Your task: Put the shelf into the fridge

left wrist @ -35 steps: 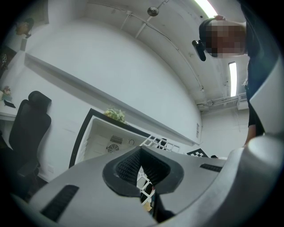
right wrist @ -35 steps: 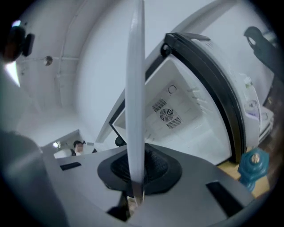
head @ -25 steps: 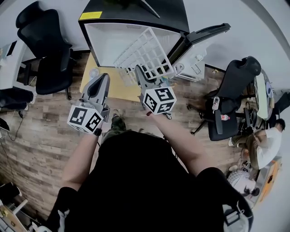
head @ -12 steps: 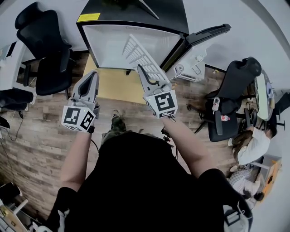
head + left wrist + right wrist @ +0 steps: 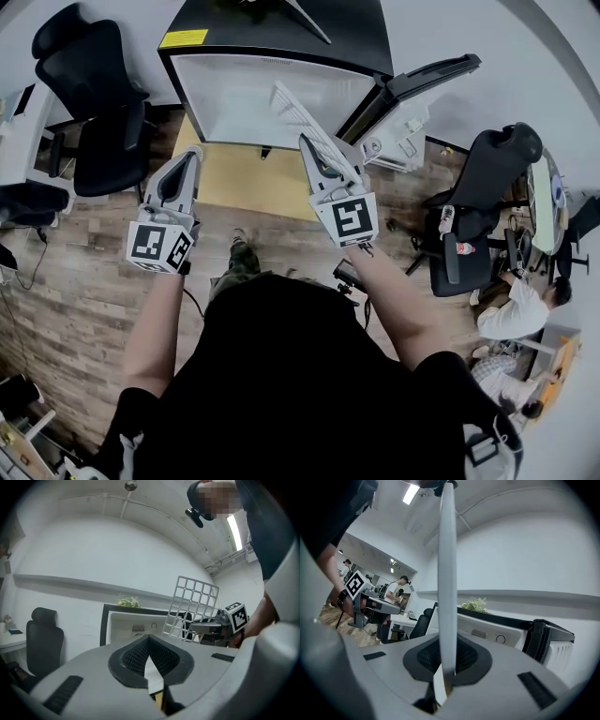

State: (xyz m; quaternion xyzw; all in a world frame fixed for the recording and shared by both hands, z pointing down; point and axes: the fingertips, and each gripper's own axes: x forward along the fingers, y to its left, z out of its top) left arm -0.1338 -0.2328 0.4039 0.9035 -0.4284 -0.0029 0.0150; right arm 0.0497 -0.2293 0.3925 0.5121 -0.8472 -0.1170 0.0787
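The white grid shelf [image 5: 295, 112] stands on edge in front of the open fridge [image 5: 272, 89], whose white inside faces me. My right gripper [image 5: 314, 150] is shut on the shelf's near edge. In the right gripper view the shelf [image 5: 446, 573] runs up as a thin white strip from between the pads of that gripper [image 5: 447, 667]. My left gripper [image 5: 190, 159] hovers to the left of the shelf, shut and holding nothing. The left gripper view shows its shut tips [image 5: 150, 653], the fridge [image 5: 136, 625] beyond, and the shelf [image 5: 194, 604] in the right gripper [image 5: 206, 627].
The fridge door [image 5: 422, 75] stands open at the right. A yellow board [image 5: 239, 173] lies on the wood floor before the fridge. Black office chairs stand at the left [image 5: 94, 103] and right [image 5: 478, 187]. A person [image 5: 520, 305] sits at far right.
The right gripper has risen and rolled, turning the shelf from face-on to edge-on, closer to the fridge opening. The left gripper has shifted a little left.
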